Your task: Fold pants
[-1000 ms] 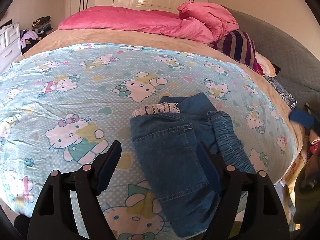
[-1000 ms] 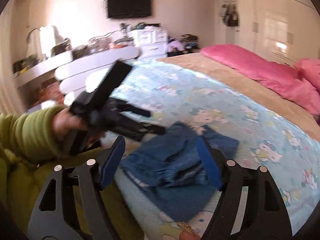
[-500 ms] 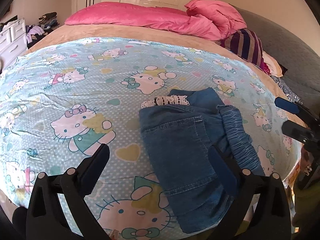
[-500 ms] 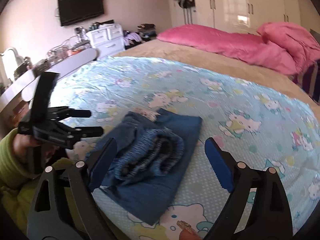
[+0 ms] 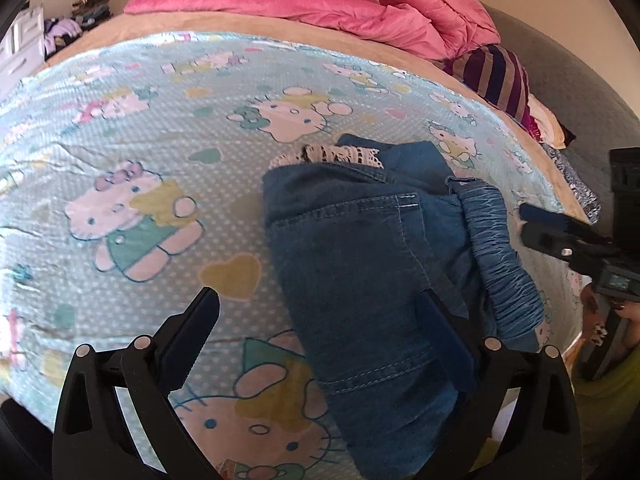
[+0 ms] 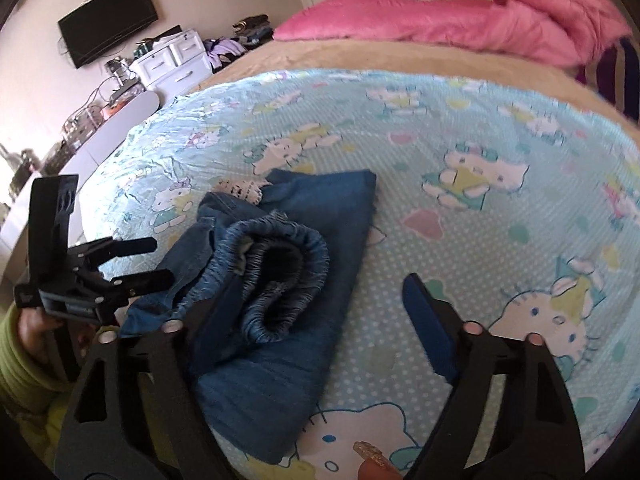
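Observation:
The blue denim pants (image 5: 360,264) lie folded in a bundle on the Hello Kitty sheet (image 5: 160,140), near the bed's front edge. Their gathered elastic waistband (image 5: 500,248) runs along the bundle's right side, and white lace trim (image 5: 332,156) peeks out at the far end. My left gripper (image 5: 320,332) is open and empty, just above the near end of the pants. My right gripper (image 6: 312,312) is open and empty, low over the waistband opening (image 6: 280,264) of the pants (image 6: 320,220). Each gripper shows in the other's view, the right (image 5: 560,232) and the left (image 6: 136,260).
Pink pillows and a pink duvet (image 5: 340,8) lie at the head of the bed. A striped cushion (image 5: 500,76) sits at the right side by the grey headboard (image 5: 580,92). White drawers (image 6: 176,60), a cluttered shelf and a wall TV (image 6: 108,24) stand beyond the bed's left side.
Both grippers have moved in closer to the folded pants. The right gripper has swung from the side toward the waistband end. The pants have not moved.

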The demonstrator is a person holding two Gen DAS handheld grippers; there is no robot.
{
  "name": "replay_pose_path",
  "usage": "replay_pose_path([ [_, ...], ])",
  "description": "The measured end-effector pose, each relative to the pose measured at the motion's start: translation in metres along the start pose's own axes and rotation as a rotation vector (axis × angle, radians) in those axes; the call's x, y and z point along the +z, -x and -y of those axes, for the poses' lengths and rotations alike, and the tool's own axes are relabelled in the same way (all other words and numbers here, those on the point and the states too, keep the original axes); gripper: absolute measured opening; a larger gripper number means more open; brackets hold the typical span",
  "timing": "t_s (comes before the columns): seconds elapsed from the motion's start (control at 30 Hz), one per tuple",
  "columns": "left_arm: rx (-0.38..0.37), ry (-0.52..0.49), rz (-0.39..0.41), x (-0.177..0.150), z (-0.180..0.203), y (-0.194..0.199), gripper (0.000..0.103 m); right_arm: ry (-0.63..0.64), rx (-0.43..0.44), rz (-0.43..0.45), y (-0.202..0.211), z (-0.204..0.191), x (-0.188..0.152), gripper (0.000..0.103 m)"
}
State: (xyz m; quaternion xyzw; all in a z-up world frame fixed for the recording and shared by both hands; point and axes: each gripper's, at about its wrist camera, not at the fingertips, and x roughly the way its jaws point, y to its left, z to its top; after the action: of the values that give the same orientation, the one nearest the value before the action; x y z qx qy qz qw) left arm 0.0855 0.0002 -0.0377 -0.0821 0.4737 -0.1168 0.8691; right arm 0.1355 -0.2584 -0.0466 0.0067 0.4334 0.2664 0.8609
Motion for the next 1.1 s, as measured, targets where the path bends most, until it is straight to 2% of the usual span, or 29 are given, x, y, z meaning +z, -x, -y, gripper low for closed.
replay_pose_path([
  [0.17, -0.062, 0.044, -0.027, 0.002, 0.0, -0.014, 0.097, -0.069, 0.05, -0.08, -0.03, 0.014, 0.002, 0.059],
  [0.27, -0.078, 0.043, -0.035, 0.002, 0.006, -0.021, 0.097, -0.098, 0.097, -0.103, -0.042, 0.019, 0.002, 0.059],
  [0.43, -0.081, 0.027, -0.046, 0.003, 0.021, -0.033, 0.096, -0.075, 0.149, -0.108, -0.053, 0.021, 0.004, 0.063],
  [0.47, -0.078, 0.024, -0.043, 0.004, 0.023, -0.034, 0.094, -0.072, 0.154, -0.105, -0.055, 0.022, 0.005, 0.063],
  [0.5, -0.079, 0.024, -0.041, 0.005, 0.024, -0.035, 0.085, -0.062, 0.155, -0.103, -0.056, 0.021, 0.004, 0.063],
  [0.53, -0.079, 0.028, -0.036, 0.006, 0.025, -0.035, 0.081, -0.05, 0.155, -0.099, -0.056, 0.02, 0.005, 0.062],
  [0.57, -0.078, 0.03, -0.033, 0.006, 0.025, -0.034, 0.077, -0.031, 0.158, -0.093, -0.055, 0.017, 0.005, 0.057],
  [0.6, -0.079, 0.03, -0.03, 0.006, 0.024, -0.033, 0.072, -0.024, 0.183, -0.091, -0.054, 0.015, 0.005, 0.04],
  [0.63, -0.079, 0.031, -0.023, 0.006, 0.024, -0.032, 0.071, -0.019, 0.219, -0.087, -0.053, 0.012, 0.004, 0.032],
  [0.67, -0.078, 0.027, -0.019, 0.007, 0.025, -0.031, 0.068, -0.003, 0.218, -0.076, -0.051, 0.008, 0.004, 0.026],
  [0.73, -0.063, -0.001, -0.005, 0.008, 0.029, -0.026, 0.065, 0.04, 0.186, -0.047, -0.045, -0.001, 0.005, 0.02],
  [0.8, -0.062, -0.012, 0.007, 0.01, 0.031, -0.022, 0.063, 0.054, 0.178, -0.022, -0.04, -0.008, 0.008, 0.016],
  [0.9, -0.064, -0.016, 0.033, 0.017, 0.031, -0.016, 0.059, 0.103, 0.164, 0.003, -0.036, -0.018, 0.016, 0.015],
  [1.1, -0.029, -0.011, 0.099, 0.041, 0.023, -0.007, 0.059, 0.142, 0.156, 0.055, -0.041, -0.026, 0.051, 0.015],
])
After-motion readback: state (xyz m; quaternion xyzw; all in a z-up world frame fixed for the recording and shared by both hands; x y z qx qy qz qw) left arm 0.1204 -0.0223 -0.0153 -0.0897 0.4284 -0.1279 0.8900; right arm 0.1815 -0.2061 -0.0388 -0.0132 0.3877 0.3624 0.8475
